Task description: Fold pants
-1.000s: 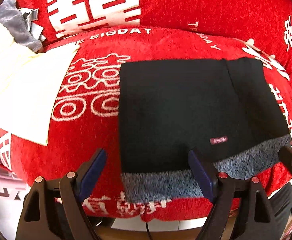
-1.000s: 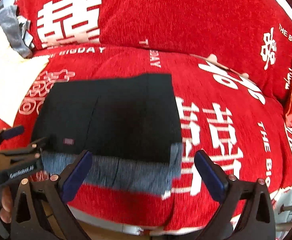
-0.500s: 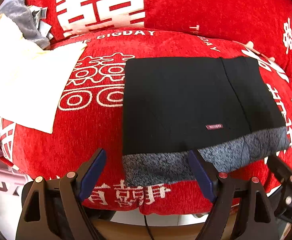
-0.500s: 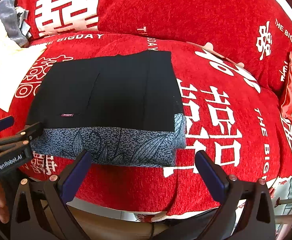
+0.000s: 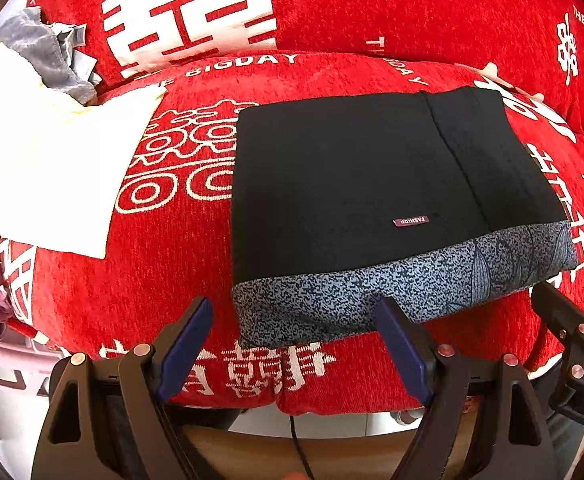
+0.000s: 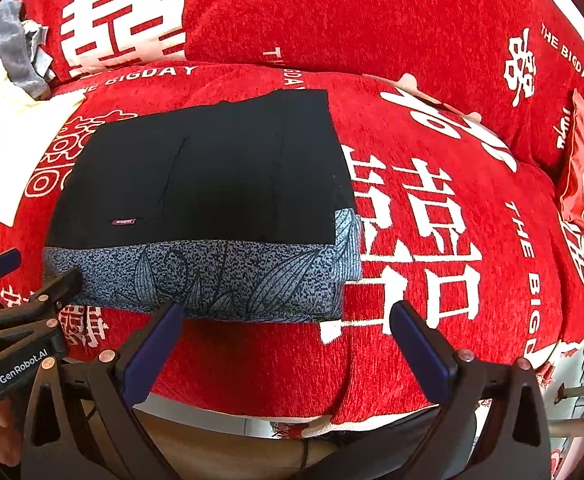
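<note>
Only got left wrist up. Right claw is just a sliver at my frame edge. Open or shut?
Observer: Open. The right claw has its jaws wide apart and holds nothing.
Operator: Where is it against the pants?
Observer: At the near right corner of the pants. One finger is by the grey patterned band, the other is over bare red sofa cover.
Operator: Anything further right on the sofa?
Observer: A red packet lies by the back cushion, well apart from the pants.
</note>
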`<state>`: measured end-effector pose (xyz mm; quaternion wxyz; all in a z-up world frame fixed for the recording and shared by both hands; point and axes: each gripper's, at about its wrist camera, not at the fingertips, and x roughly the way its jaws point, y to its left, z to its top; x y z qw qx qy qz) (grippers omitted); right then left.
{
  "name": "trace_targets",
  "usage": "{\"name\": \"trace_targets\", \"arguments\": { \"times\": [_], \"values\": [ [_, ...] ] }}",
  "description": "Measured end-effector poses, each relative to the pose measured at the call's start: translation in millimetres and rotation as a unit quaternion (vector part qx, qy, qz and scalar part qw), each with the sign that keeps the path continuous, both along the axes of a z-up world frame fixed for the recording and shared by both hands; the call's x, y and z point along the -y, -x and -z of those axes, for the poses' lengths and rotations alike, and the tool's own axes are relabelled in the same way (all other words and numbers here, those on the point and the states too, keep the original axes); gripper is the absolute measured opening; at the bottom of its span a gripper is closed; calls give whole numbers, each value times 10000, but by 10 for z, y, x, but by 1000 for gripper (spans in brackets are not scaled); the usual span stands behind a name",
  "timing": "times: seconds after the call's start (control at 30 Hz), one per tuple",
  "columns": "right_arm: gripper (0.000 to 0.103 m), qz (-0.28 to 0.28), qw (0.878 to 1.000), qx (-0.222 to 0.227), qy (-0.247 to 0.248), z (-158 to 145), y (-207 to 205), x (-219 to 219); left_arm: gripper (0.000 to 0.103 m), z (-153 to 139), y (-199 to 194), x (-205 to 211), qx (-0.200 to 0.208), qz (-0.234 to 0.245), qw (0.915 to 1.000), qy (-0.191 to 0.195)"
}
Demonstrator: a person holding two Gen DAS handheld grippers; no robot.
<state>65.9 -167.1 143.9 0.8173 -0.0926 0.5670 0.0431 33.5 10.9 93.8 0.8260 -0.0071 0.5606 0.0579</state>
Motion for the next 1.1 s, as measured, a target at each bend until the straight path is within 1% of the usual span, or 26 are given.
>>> {"name": "trace_targets", "arguments": {
  "times": [0.57, 0.77, 1.0, 1.07, 1.1],
  "values": [
    [103, -34, 9999, 90, 29, -76, 24, -16, 85, -31, 26, -25, -9, 56, 9999, 132],
    [103, -67, 9999, 95, 31, -84, 38, -35, 85, -16, 39, -43, -56, 89, 9996, 248],
    [103, -1, 10000, 3, 59, 12, 54, -24, 85, 49, 66, -96, -113, 43, 9994, 322],
    [103, 92, 9997, -49, 202, 122, 96, -2, 85, 114, 89, -129, -136, 40, 9994, 303],
    [103, 123, 9996, -96, 236, 182, 122, 16, 85, 175, 114, -149, -125, 33, 9997, 222]
  ]
}}
